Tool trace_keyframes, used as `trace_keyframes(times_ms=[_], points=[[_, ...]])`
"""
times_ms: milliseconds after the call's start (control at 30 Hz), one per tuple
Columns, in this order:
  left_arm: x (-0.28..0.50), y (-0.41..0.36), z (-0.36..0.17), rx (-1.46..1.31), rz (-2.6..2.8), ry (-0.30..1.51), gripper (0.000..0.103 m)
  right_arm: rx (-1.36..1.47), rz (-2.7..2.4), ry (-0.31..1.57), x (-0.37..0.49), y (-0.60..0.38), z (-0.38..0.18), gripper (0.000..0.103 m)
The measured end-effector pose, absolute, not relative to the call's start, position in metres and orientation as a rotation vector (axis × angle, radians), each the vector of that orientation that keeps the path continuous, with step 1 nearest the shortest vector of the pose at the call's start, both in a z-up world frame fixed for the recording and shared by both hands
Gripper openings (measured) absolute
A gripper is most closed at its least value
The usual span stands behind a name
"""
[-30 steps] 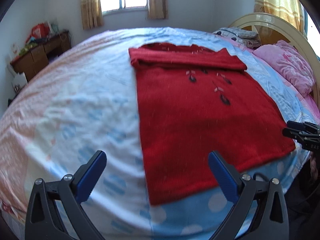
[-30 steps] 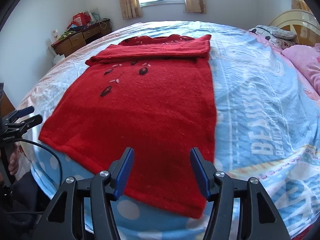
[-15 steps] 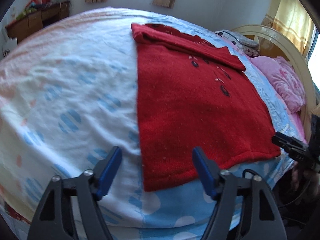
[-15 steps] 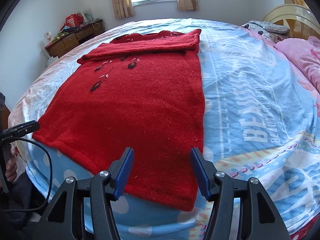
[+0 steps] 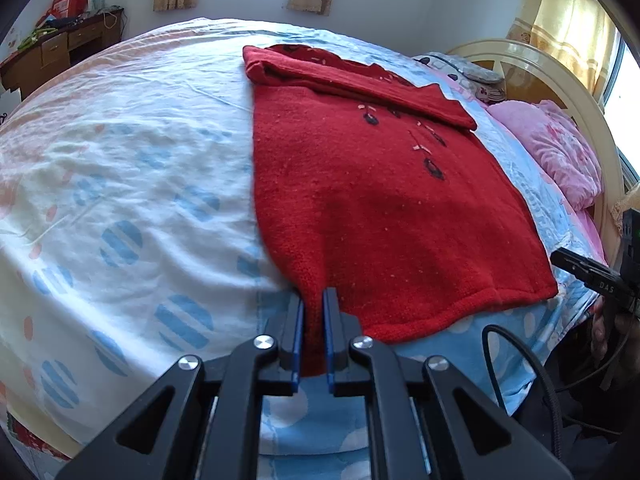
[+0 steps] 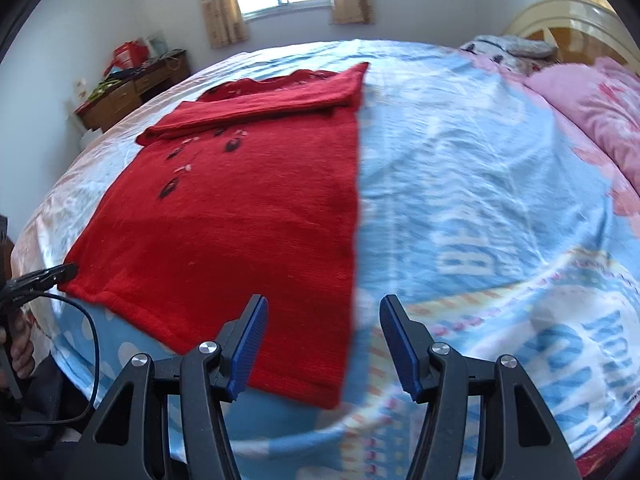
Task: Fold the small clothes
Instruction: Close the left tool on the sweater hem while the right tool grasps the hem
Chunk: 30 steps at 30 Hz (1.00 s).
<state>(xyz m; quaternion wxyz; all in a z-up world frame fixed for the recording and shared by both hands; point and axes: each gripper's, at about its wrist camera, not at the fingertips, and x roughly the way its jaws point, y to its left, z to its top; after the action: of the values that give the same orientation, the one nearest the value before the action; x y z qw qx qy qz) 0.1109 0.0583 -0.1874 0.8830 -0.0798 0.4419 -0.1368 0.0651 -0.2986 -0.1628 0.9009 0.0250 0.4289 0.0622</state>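
Note:
A red knitted sweater (image 5: 372,208) lies flat on the bed, its sleeves folded across the far end. It also shows in the right wrist view (image 6: 248,216). My left gripper (image 5: 312,300) is shut on the sweater's near left hem corner, the red cloth pinched between the blue pads. My right gripper (image 6: 322,312) is open, its fingers straddling the sweater's near right hem corner just above the sheet. The right gripper's tip also shows in the left wrist view (image 5: 580,270), and the left gripper's tip in the right wrist view (image 6: 52,274).
The bed has a pale blue patterned sheet (image 5: 120,184). A pink pillow (image 5: 560,152) and a cream headboard (image 5: 560,68) are on the right. A wooden desk (image 5: 60,52) with clutter stands by the far wall. A black cable (image 6: 90,344) hangs at the bed's near edge.
My left gripper has moved in and shut on the sweater's near left corner. My right gripper has shifted right, so its open fingers now straddle the near right corner.

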Motion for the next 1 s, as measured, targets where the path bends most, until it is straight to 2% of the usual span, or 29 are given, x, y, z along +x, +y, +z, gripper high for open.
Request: trace_keyframes(times_ms=[200, 333, 400, 433, 467, 500, 567, 600, 867, 1000], points=[[0.113, 0.06, -0.188, -0.152, -0.255, 0.919, 0.02, 0.103, 0.177, 0.955, 0.061, -0.298, -0.171, 0.059], [0.113, 0.061, -0.19, -0.151, -0.262, 0.918, 0.022, 0.116, 0.19, 1.011, 0.062, -0.296, -0.181, 0.057], [0.114, 0.061, -0.191, -0.154, -0.267, 0.917, 0.023, 0.141, 0.212, 1.056, 0.062, -0.296, -0.189, 0.044], [0.114, 0.062, -0.191, -0.157, -0.27, 0.918, 0.023, 0.143, 0.218, 1.065, 0.061, -0.295, -0.192, 0.044], [0.113, 0.062, -0.191, -0.161, -0.275, 0.917, 0.023, 0.136, 0.219, 1.063, 0.059, -0.295, -0.193, 0.039], [0.113, 0.063, -0.191, -0.163, -0.28, 0.915, 0.023, 0.131, 0.216, 1.059, 0.058, -0.295, -0.193, 0.028], [0.112, 0.063, -0.19, -0.162, -0.291, 0.911, 0.017, 0.161, 0.227, 1.053, 0.057, -0.3, -0.191, 0.014], [0.112, 0.063, -0.189, -0.161, -0.298, 0.909, 0.01, 0.184, 0.237, 1.047, 0.056, -0.303, -0.189, 0.009], [0.107, 0.072, -0.166, -0.168, -0.314, 0.81, 0.009, 0.192, 0.278, 0.888, 0.042, -0.307, -0.15, 0.008], [0.112, 0.073, -0.171, -0.17, -0.305, 0.82, 0.009, 0.188, 0.262, 0.9, 0.046, -0.31, -0.156, 0.008]])
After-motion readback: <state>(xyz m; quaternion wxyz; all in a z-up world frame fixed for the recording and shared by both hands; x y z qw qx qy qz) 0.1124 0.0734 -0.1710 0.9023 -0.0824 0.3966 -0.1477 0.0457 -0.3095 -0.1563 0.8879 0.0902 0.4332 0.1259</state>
